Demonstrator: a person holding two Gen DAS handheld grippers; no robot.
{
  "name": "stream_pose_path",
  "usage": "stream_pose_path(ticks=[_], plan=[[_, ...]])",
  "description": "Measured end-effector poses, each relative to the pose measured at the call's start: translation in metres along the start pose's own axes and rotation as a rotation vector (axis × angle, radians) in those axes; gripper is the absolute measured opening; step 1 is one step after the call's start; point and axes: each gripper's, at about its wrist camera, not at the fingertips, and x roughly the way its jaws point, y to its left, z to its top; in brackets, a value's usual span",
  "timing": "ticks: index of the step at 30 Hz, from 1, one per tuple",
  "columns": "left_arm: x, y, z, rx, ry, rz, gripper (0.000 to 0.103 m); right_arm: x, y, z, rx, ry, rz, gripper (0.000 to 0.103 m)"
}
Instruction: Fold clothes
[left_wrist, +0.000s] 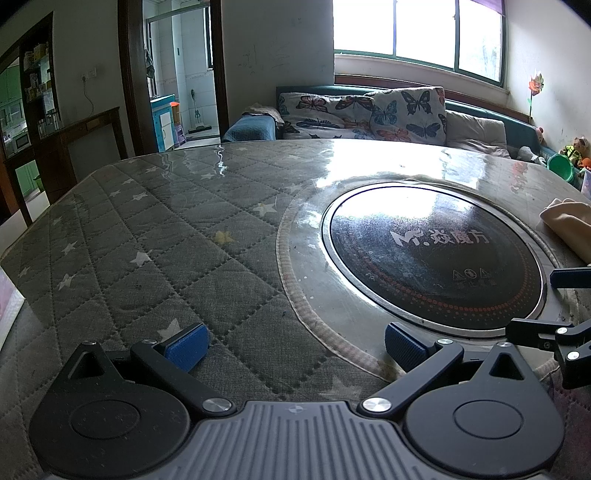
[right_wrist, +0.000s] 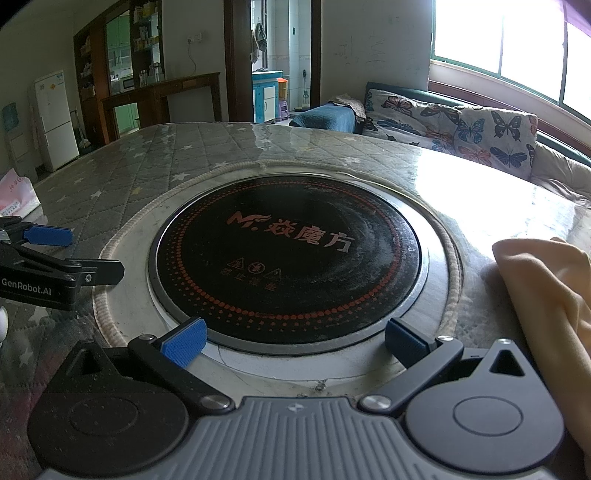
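Right of both claws, the cloth (right_wrist: 546, 295) is seen lying on the table (right_wrist: 147, 162); the right claw (right_wrist: 295, 341), held wide and empty, is judged nearer than the left claw (left_wrist: 295, 341), likewise wide.

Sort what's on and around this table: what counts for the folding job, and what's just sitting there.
For the job:
- cream garment, lying at the table's right edge
- left gripper, open, empty
- right gripper, open, empty

Just there:
- round cooktop set in the table
- quilted star cover
- butterfly cushions
- white fridge
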Motion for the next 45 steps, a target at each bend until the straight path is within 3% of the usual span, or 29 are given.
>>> stream_pose_path(ticks=[29,45], plan=[[-0.001,-0.001,0.0,0.008,0.005,-0.007,0.103,-0.001,0.004,-0.001,0.012,-0.002,-0.024,0.103],[-0.03,-0.024,0.0,0.072,-0.001,-0.024,0.103,-0.034,0.012,-0.009,0.038,-0.036,-0.051,0.096]])
